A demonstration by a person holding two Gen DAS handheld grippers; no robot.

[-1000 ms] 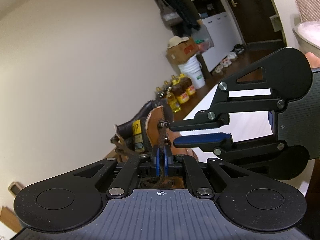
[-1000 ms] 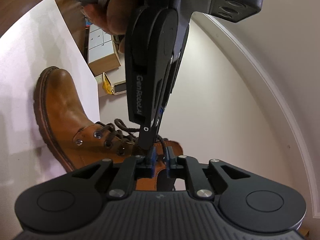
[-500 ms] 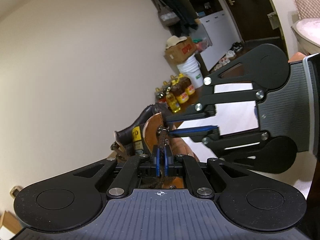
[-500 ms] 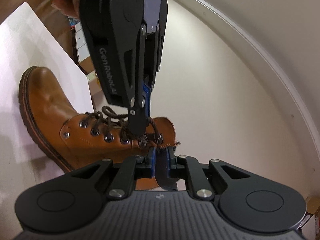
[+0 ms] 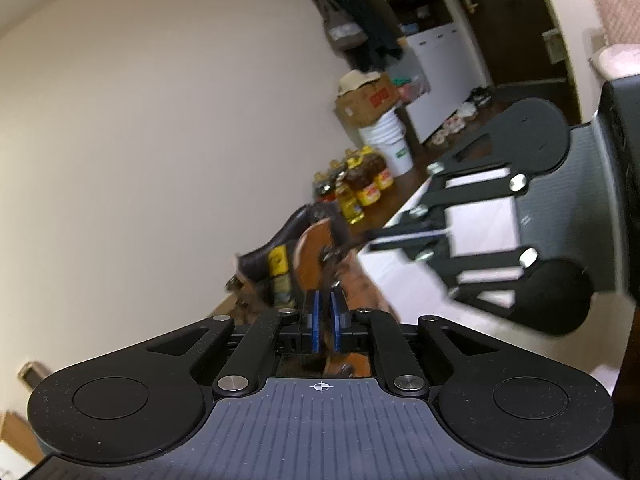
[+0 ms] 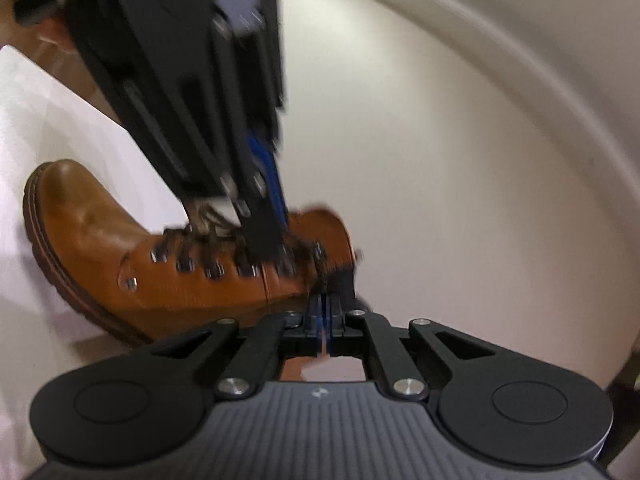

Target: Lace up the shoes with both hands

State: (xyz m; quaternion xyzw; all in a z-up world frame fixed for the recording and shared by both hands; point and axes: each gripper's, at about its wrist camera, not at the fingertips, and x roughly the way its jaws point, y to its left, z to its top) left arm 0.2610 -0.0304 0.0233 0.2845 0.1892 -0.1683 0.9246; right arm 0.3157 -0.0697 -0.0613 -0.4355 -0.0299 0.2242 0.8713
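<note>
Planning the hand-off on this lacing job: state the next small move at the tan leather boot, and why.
Probably draw the right gripper away from the tan leather boot, pulling slack through. Its jaws look shut on the dark brown lace by the boot's top; the left gripper is opening its jaws, and whether lace lies between them is unclear.

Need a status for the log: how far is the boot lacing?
Done: lace crosses the lower eyelets of the boot. In hand: right gripper is shut on the lace by the top eyelets; left gripper jaws are opening there. Left: top eyelets, then tying.
</note>
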